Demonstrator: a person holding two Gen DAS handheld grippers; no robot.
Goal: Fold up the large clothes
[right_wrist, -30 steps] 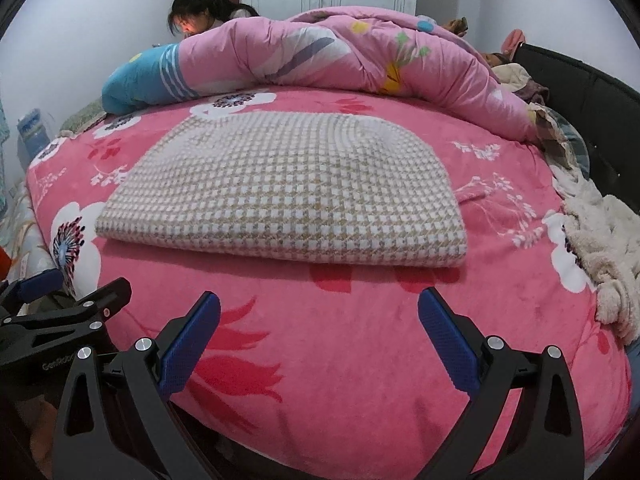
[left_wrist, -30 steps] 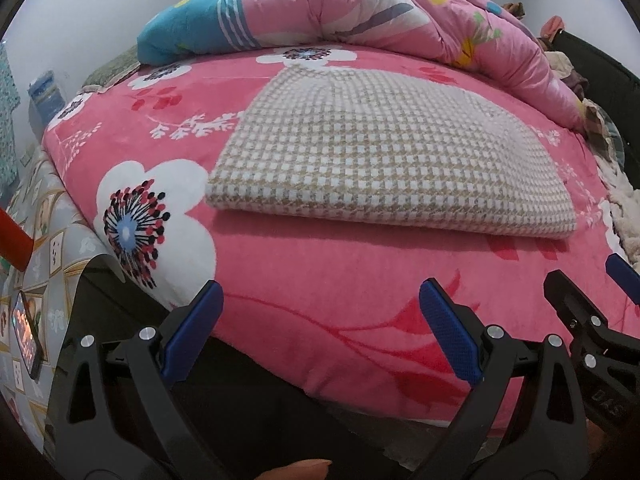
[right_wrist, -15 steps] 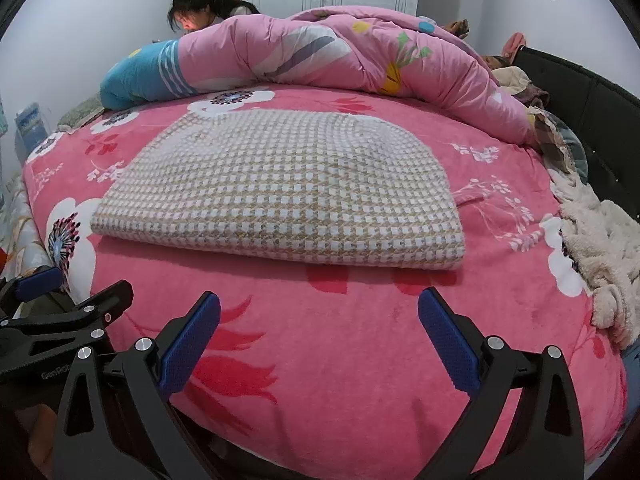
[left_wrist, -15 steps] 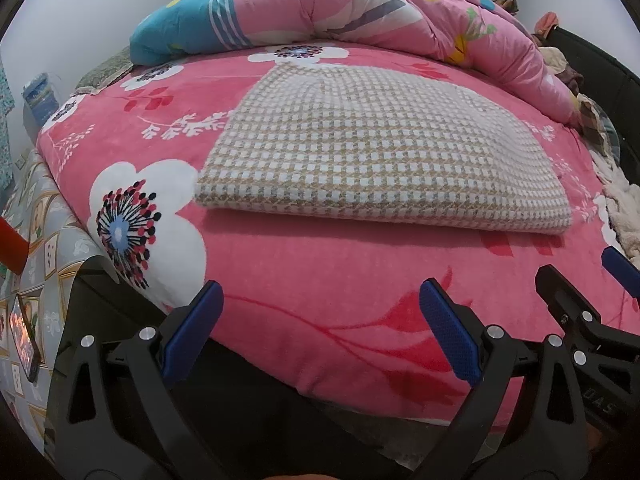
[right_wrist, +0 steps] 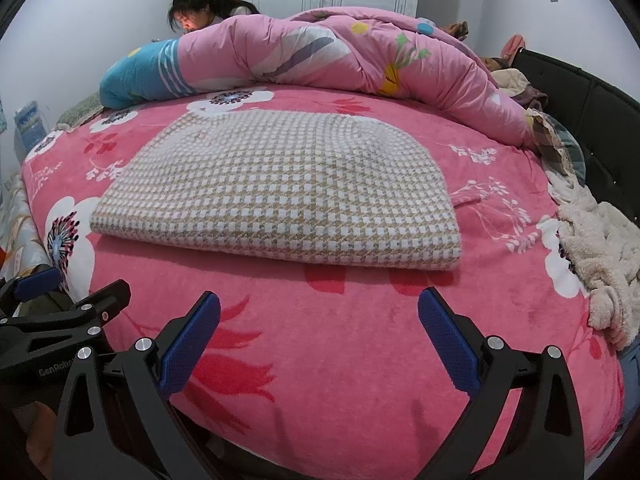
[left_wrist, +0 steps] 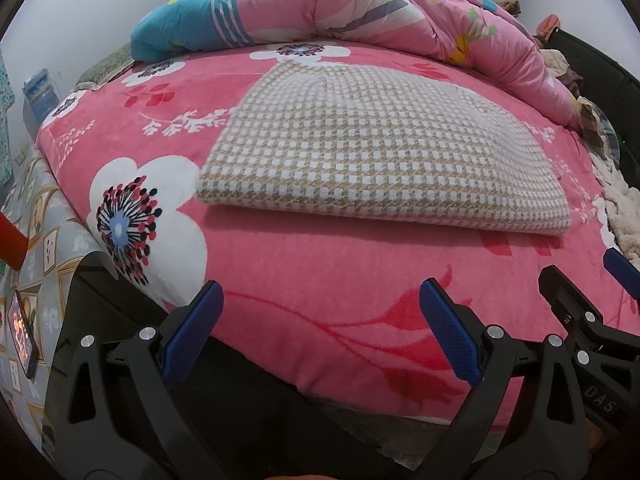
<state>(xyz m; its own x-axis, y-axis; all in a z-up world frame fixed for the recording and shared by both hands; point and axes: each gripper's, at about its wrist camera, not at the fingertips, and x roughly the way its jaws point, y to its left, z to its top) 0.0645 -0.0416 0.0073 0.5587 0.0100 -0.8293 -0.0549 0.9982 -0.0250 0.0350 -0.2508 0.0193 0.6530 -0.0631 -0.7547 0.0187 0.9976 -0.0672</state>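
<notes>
A beige and white houndstooth garment [left_wrist: 376,152] [right_wrist: 288,196] lies folded into a flat rectangle in the middle of the pink floral bed cover [left_wrist: 320,272] [right_wrist: 352,332]. My left gripper [left_wrist: 320,320] hovers open over the bed's near edge, well short of the garment's folded front edge. Beside it, my right gripper [right_wrist: 320,320] is open too and holds nothing. Each gripper shows at the edge of the other's view. A small tab sticks out at the garment's right side in the right wrist view.
A rolled pink and blue quilt [right_wrist: 320,60] lies along the back of the bed, with a person [right_wrist: 200,16] behind it. A cream fleece blanket [right_wrist: 596,252] is heaped at the right by the black headboard [right_wrist: 592,120]. A phone [left_wrist: 24,332] lies low left.
Both grippers have eased slightly forward and left; the folded garment looks a little nearer. It has not moved on the bed, and both grippers stay open.
</notes>
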